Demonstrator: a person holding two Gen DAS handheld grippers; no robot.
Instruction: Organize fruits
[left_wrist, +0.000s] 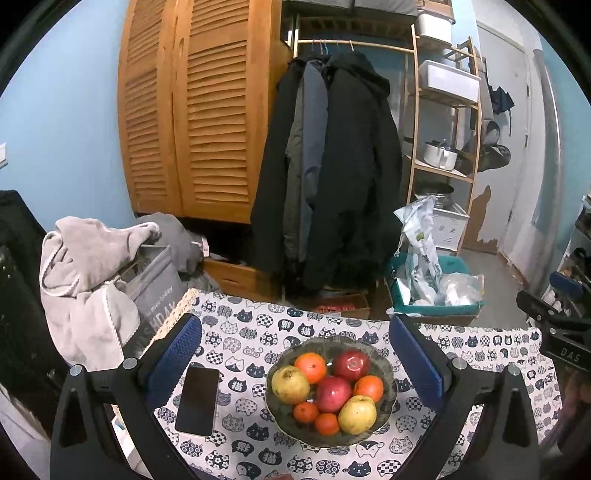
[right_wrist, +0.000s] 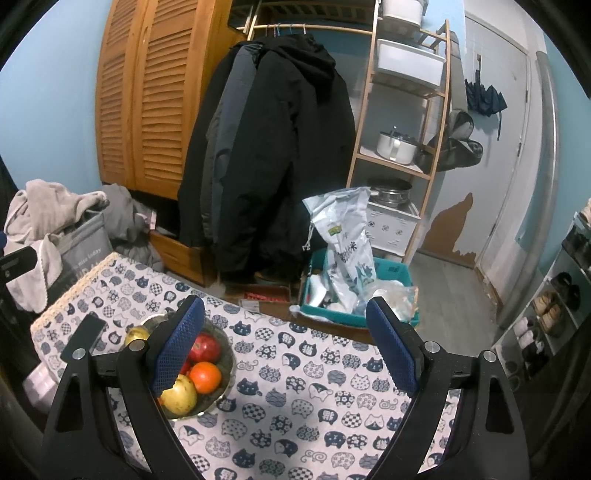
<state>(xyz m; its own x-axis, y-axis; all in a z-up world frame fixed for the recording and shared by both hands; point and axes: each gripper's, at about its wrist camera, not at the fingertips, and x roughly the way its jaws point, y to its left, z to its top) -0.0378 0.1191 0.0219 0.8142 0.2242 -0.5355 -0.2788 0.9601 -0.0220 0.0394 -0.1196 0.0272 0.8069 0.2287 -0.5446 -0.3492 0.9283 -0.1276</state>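
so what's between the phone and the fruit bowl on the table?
Nothing: only bare cat-print tablecloth separates the phone from the bowl, seen in the left wrist view.

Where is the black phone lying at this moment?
In the left wrist view, the black phone lies flat on the cat-print tablecloth, just left of the fruit bowl and beside the left finger of the open left gripper.

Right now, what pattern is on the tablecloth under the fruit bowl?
White tablecloth printed with navy cartoon cat faces; it shows best in the right wrist view.
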